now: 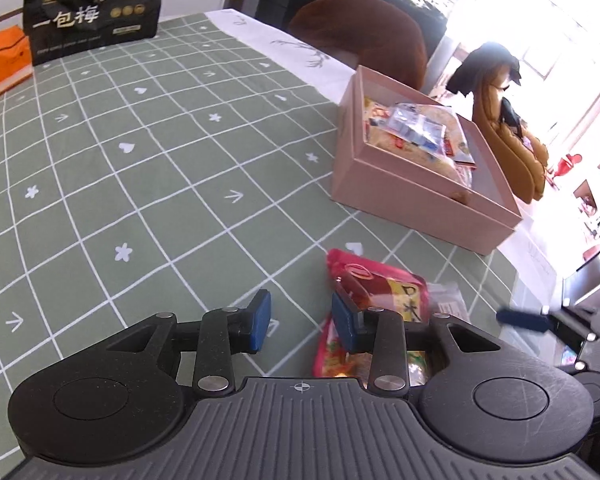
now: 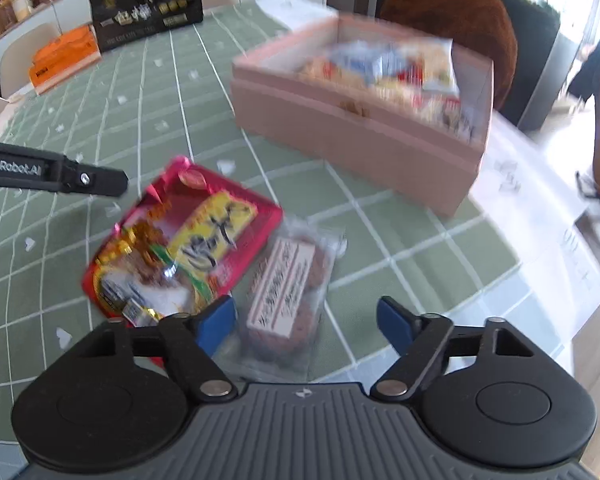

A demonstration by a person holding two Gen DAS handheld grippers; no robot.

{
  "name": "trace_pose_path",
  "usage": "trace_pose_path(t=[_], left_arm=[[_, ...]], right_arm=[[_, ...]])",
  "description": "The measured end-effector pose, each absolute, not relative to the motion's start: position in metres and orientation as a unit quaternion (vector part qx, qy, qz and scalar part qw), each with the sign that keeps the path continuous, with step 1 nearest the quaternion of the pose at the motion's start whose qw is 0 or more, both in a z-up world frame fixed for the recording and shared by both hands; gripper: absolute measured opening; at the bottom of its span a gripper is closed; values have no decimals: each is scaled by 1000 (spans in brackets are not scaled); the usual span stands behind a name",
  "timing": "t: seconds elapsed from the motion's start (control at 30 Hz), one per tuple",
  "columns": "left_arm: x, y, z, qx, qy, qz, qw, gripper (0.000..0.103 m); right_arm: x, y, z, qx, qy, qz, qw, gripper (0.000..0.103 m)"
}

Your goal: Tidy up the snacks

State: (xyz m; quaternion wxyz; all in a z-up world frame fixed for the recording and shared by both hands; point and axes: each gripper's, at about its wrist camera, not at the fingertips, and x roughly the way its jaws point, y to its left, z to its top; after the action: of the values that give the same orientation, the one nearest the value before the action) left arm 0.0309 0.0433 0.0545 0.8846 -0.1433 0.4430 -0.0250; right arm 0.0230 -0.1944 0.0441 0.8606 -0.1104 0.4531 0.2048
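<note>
Both tools are mine: my left tool (image 1: 301,322) hangs low in the left wrist view, fingers parted, nothing between them, above the green checked worktop (image 1: 140,184). At lower centre lies the red snack packet (image 2: 184,240), with a clear cookie packet (image 2: 288,284) touching its right edge. My right tool (image 2: 306,320) gapes wide over that clear packet, gripping nothing. Upper right sits the pink box (image 2: 360,148), snacks inside.
</note>
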Motion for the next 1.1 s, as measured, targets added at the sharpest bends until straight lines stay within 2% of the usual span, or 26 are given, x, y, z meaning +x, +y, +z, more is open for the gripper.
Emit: trace_pose_path(t=[0.1,0.23,0.47,0.63,0.8,0.83,0.87,0.9,0.97,1.03,1.1], left_arm=[[27,44,58,-136,444,-23,885,39],[17,55,65,-138,434,-6,890,39],[2,67,77,-117,403,6,908,39],[14,24,72,-28,408,-83,909,39],[29,-26,50,104,448,-120,880,40],[32,-32,43,113,461,-128,871,42],[33,-38,41,128,462,-133,867,50],[32,-44,39,138,464,-139,864,54],[36,-49,38,136,475,-152,856,73],[40,-48,38,117,481,-160,854,79],[45,-42,44,96,477,-165,858,77]], right_arm=[[16,-180,53,-141,414,219,872,76],[23,-145,45,-165,420,240,859,64],[28,-104,44,-144,431,308,836,64],[25,-148,64,-133,407,284,858,65],[39,-201,57,-110,436,213,867,65],[40,-209,54,-102,442,205,867,65],[41,-216,52,-94,447,201,867,65],[41,-219,48,-87,453,198,865,65],[42,-228,42,-73,463,197,861,65],[39,-235,37,-61,472,200,856,65],[40,-240,36,-48,474,201,856,67]])
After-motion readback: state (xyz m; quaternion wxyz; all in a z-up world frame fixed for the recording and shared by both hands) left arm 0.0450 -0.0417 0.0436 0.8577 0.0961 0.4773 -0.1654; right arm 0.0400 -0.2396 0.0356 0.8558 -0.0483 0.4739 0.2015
